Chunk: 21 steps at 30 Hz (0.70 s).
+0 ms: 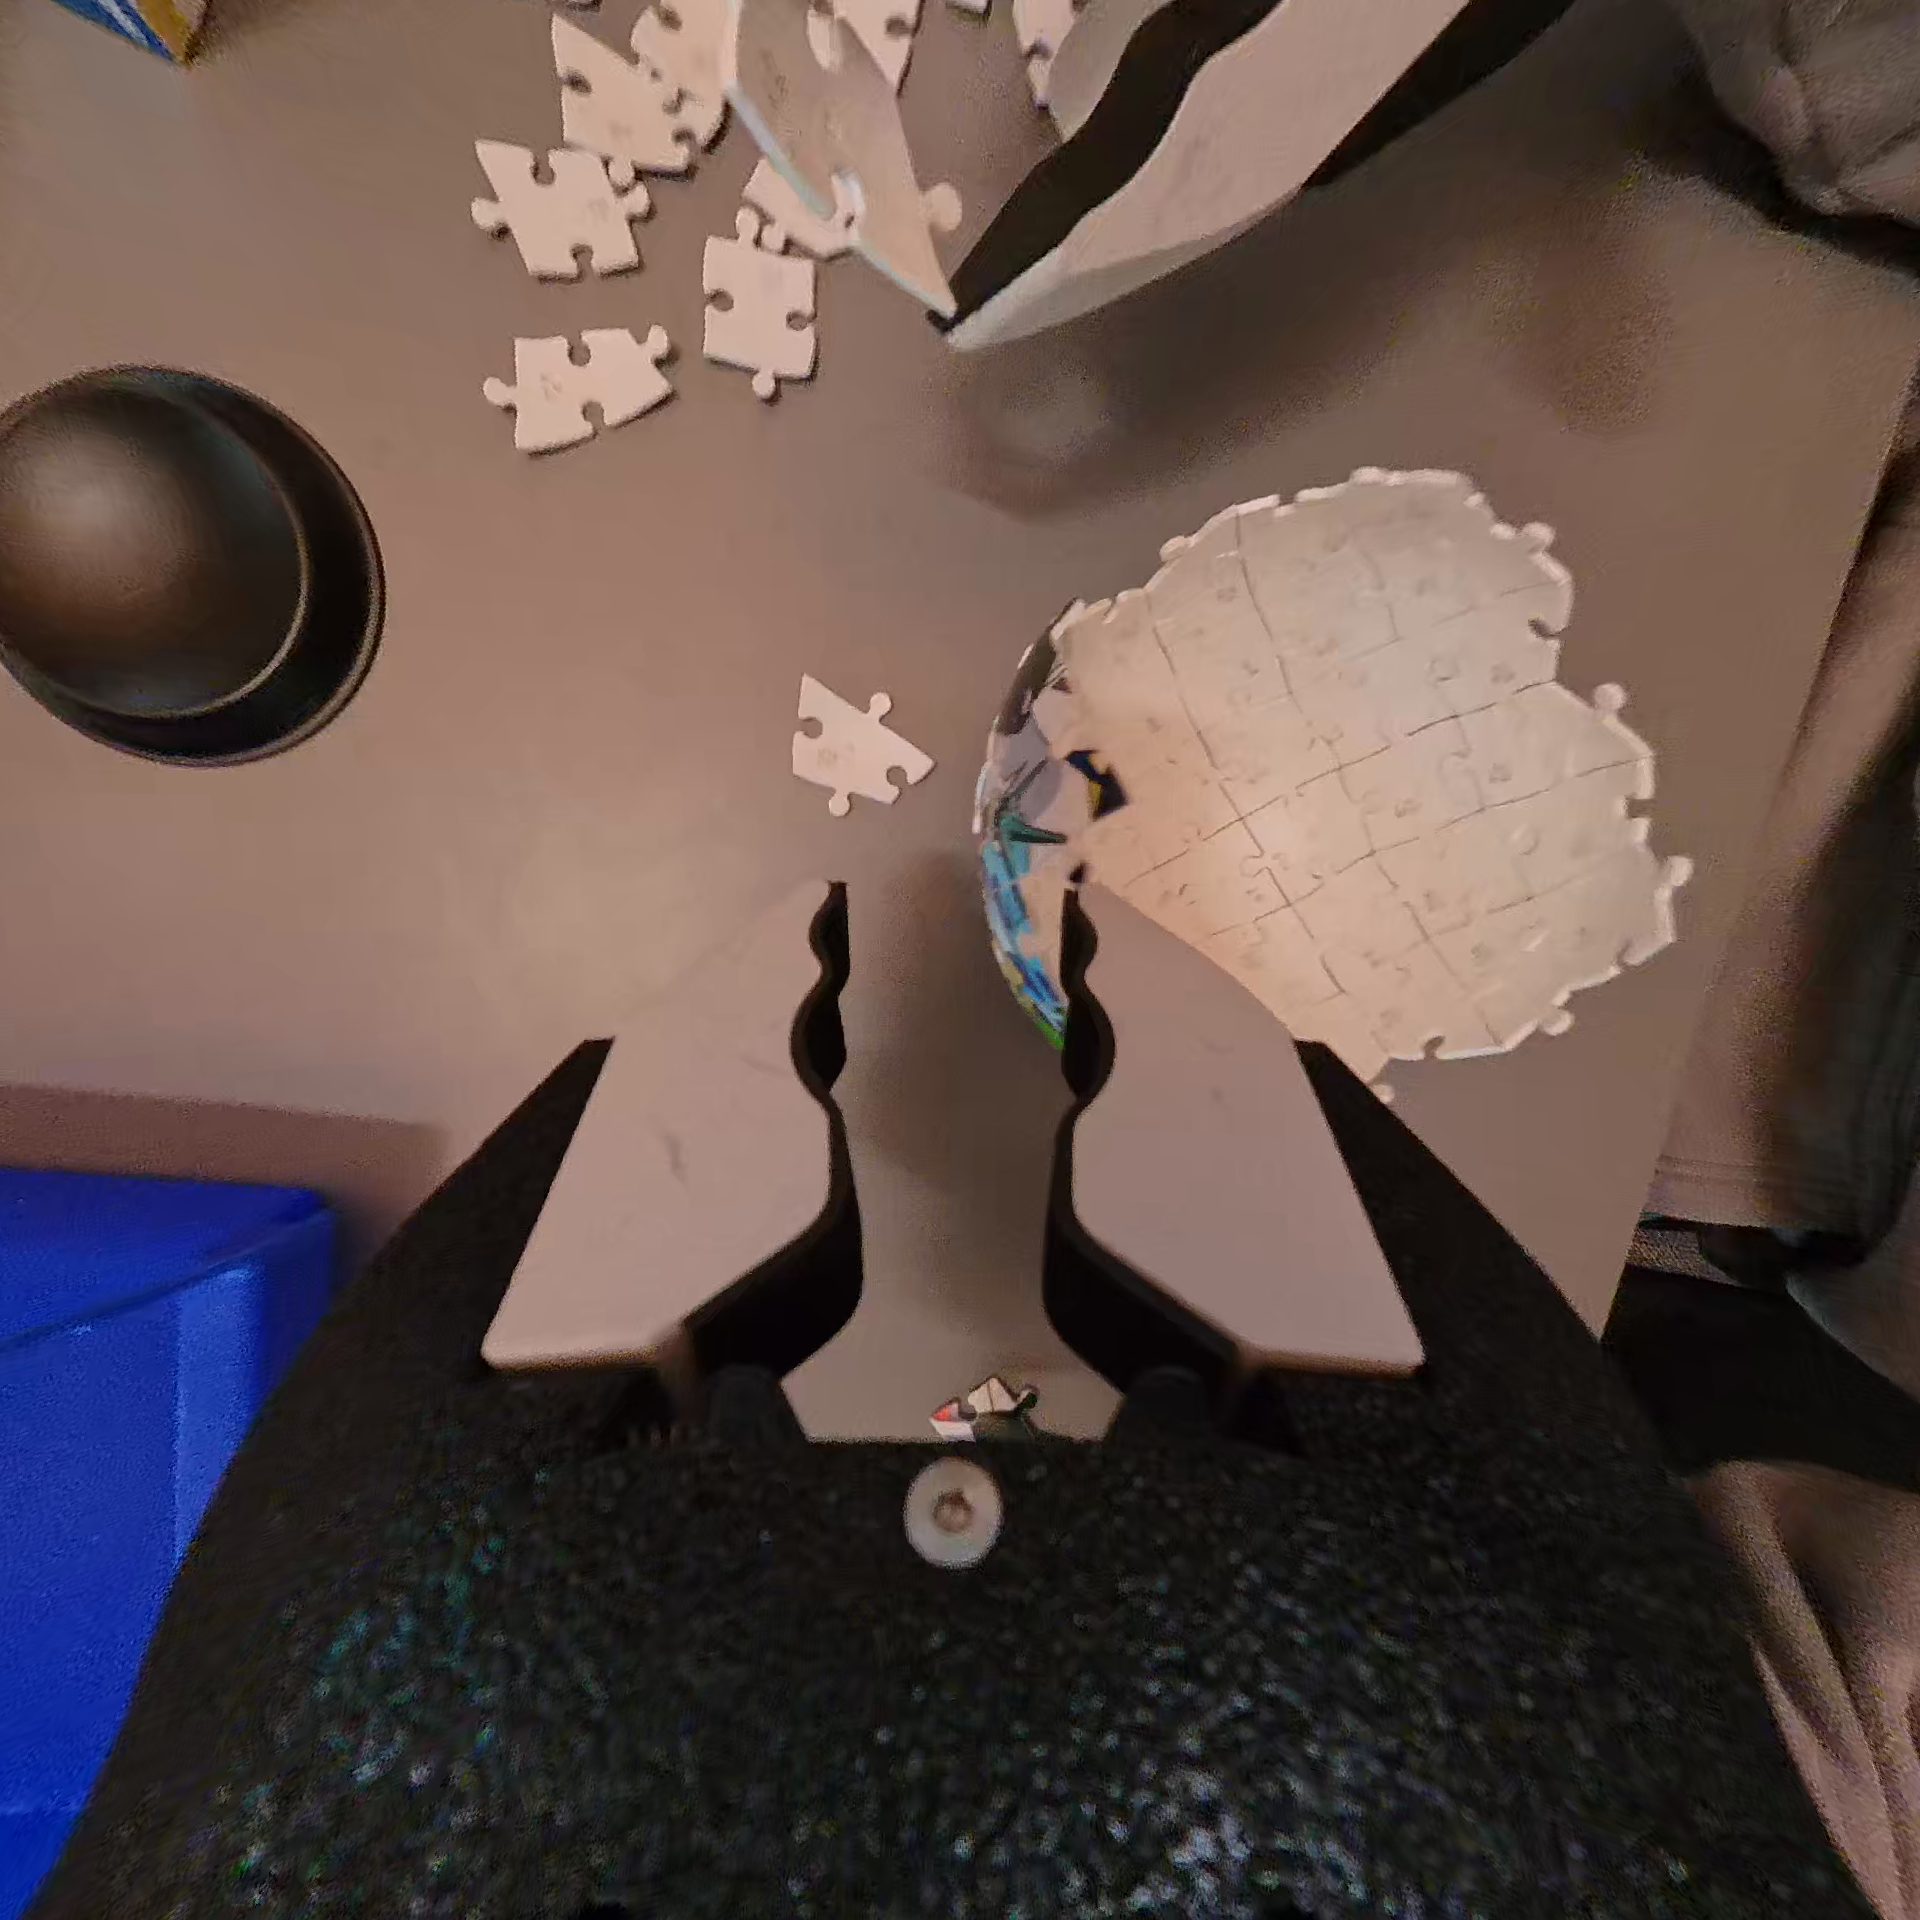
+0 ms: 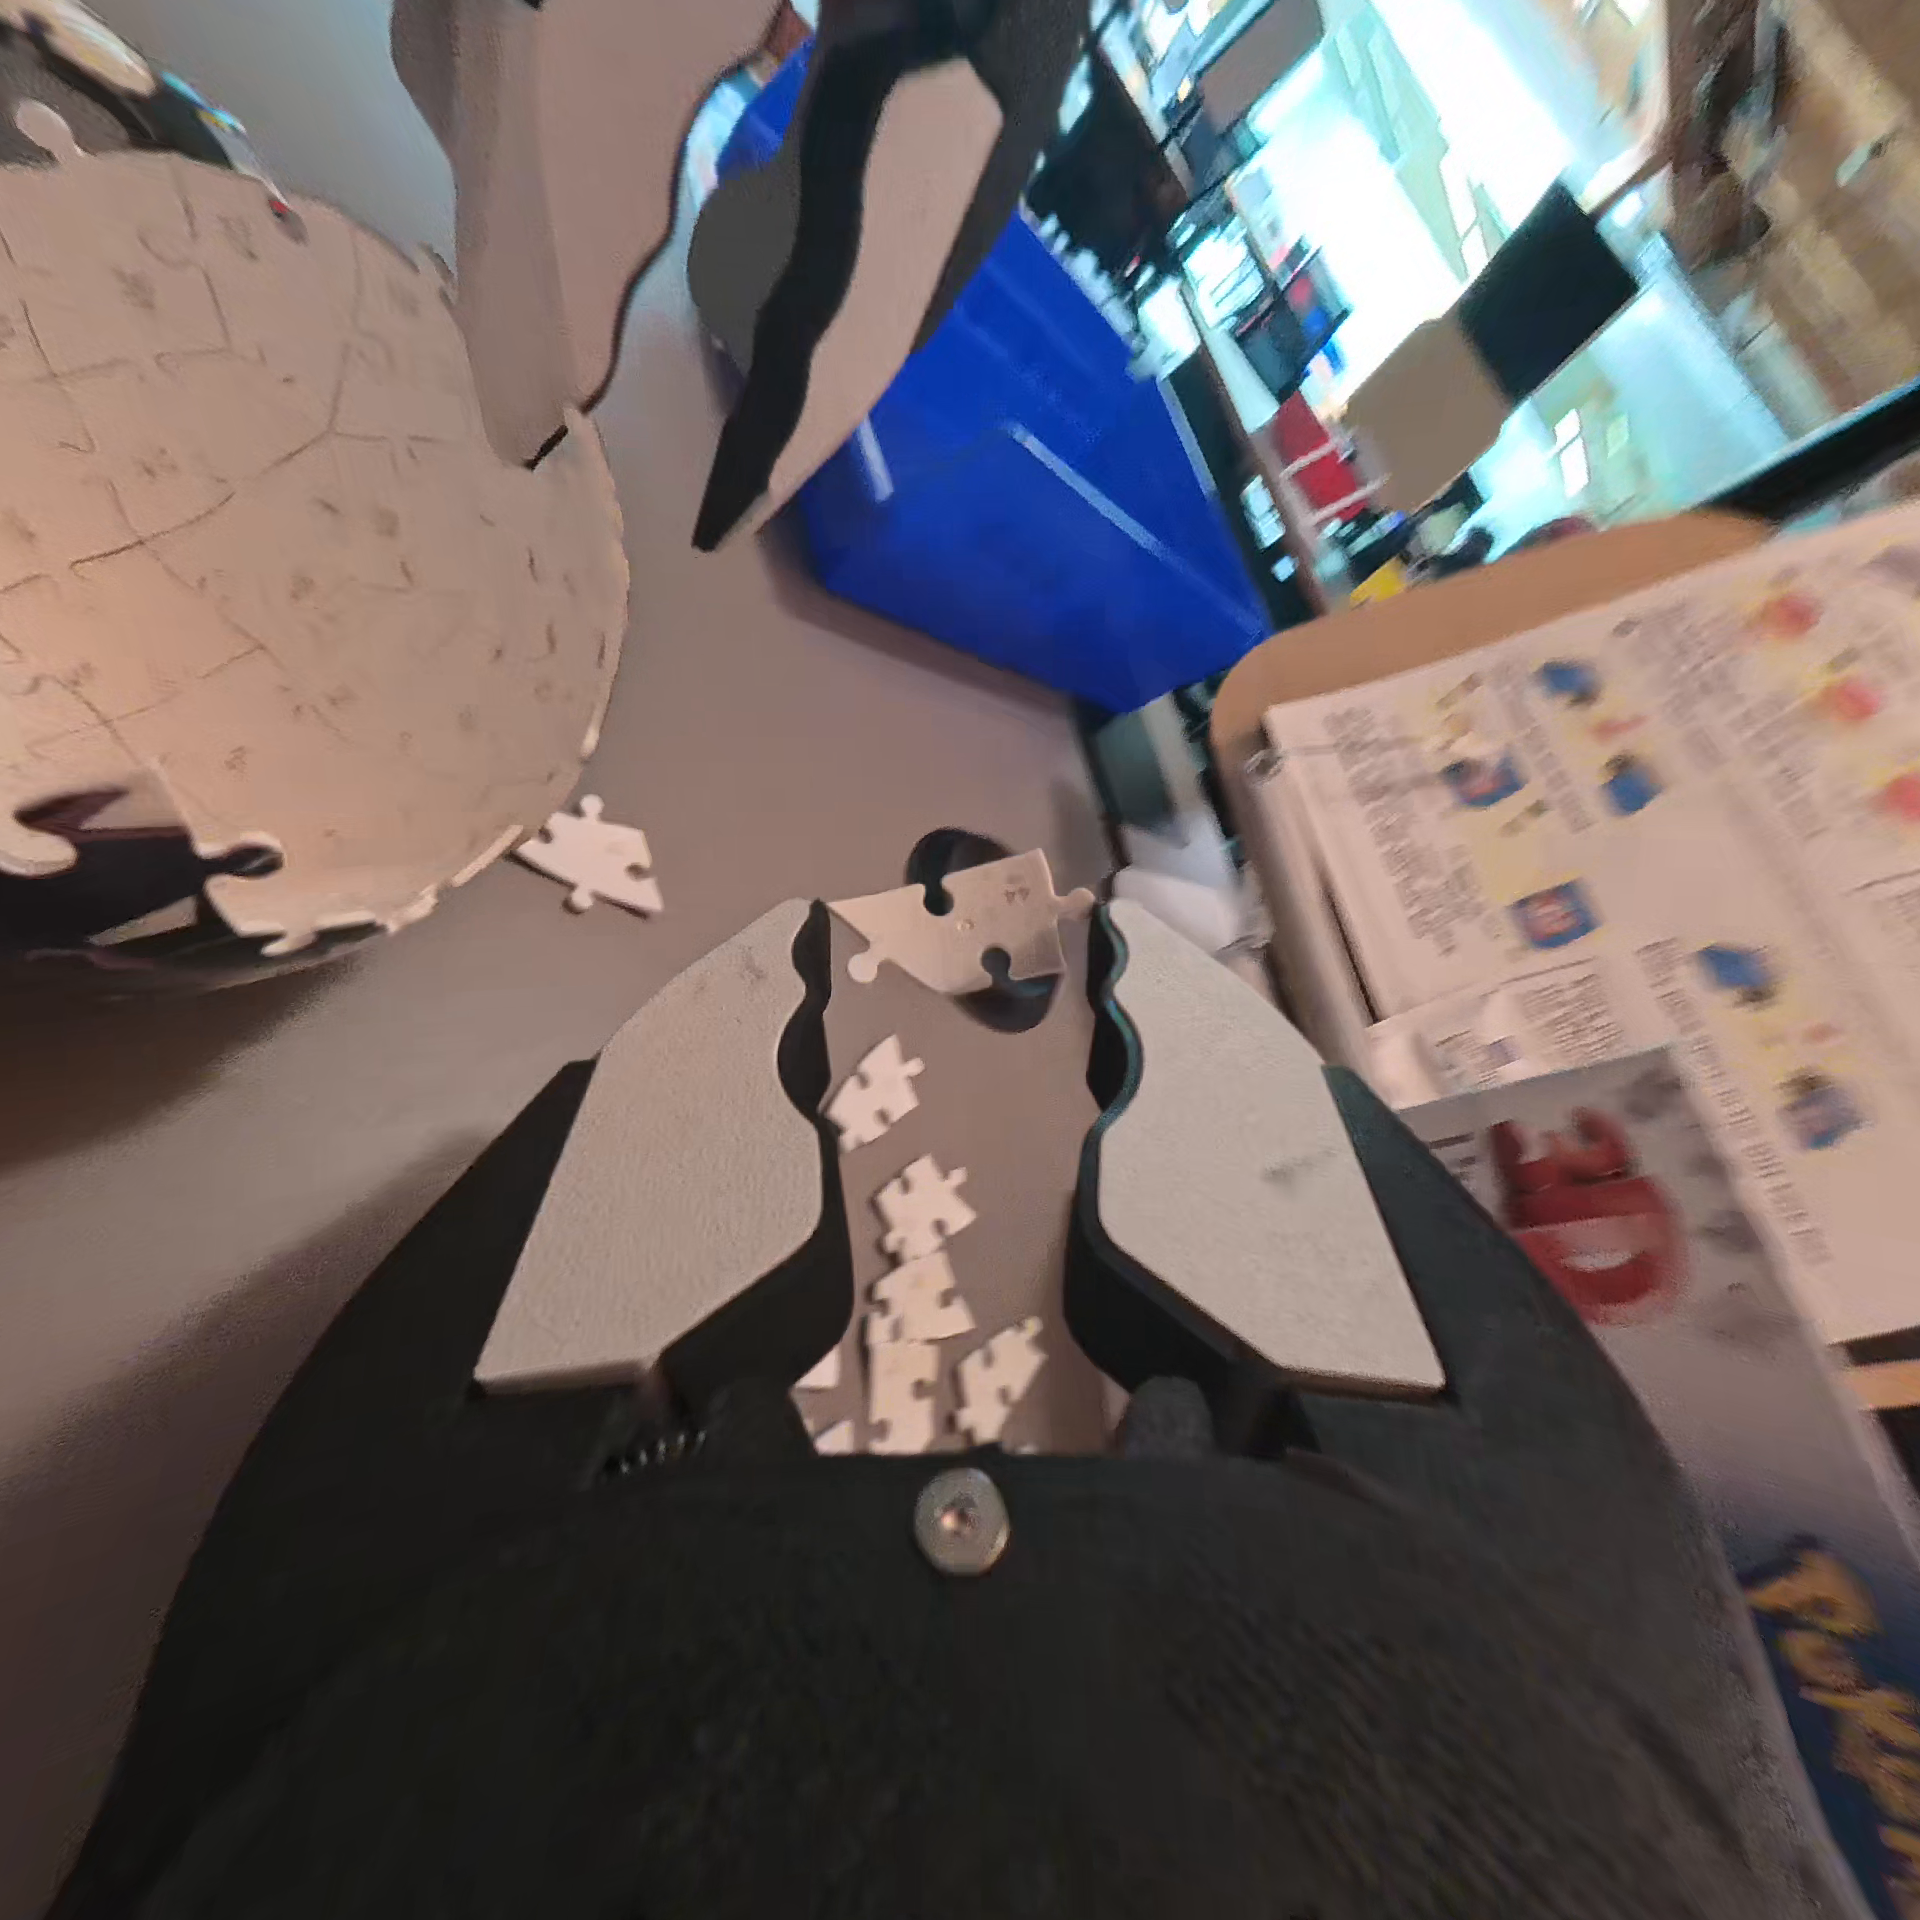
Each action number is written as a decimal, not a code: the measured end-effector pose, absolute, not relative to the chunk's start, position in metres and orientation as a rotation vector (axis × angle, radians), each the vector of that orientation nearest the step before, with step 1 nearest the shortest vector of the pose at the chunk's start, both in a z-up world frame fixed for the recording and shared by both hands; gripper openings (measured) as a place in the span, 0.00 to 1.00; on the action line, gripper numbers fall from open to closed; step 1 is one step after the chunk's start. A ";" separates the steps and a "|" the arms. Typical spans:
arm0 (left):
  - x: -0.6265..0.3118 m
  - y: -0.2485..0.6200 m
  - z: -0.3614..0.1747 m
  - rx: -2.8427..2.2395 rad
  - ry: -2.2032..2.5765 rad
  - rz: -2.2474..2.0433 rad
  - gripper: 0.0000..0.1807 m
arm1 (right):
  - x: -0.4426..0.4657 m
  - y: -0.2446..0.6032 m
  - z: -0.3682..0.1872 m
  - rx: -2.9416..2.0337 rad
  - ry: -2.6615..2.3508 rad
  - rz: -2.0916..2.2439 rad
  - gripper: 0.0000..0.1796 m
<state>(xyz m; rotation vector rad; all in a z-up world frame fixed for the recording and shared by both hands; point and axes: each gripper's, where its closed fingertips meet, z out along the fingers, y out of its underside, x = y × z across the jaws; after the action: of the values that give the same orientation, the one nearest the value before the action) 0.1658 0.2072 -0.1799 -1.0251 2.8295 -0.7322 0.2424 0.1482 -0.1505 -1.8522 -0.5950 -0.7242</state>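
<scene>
The right gripper [image 2: 956, 940] is clamped on a white puzzle piece [image 2: 961, 925] at its fingertips, above the grey table [image 2: 312, 1091]. The left gripper [image 1: 954, 914] is parted and empty, its right finger just beside the half-built puzzle globe [image 1: 1340, 769]; a loose piece [image 1: 854, 743] lies nearby.

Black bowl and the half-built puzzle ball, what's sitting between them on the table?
In the left wrist view, one loose white puzzle piece lies on the grey table between the black bowl and the puzzle ball, close to the ball; otherwise bare.
</scene>
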 end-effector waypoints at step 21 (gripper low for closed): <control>0.180 0.149 -0.110 -0.871 2.549 -1.239 0.02 | 0.177 0.153 -0.109 -1.625 -0.838 -0.923 0.26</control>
<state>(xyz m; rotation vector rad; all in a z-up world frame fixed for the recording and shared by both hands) 0.1797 0.1489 -0.1097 -0.8708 2.5494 -1.2393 0.1768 0.1528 -0.1092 -1.6252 -0.8382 -0.9229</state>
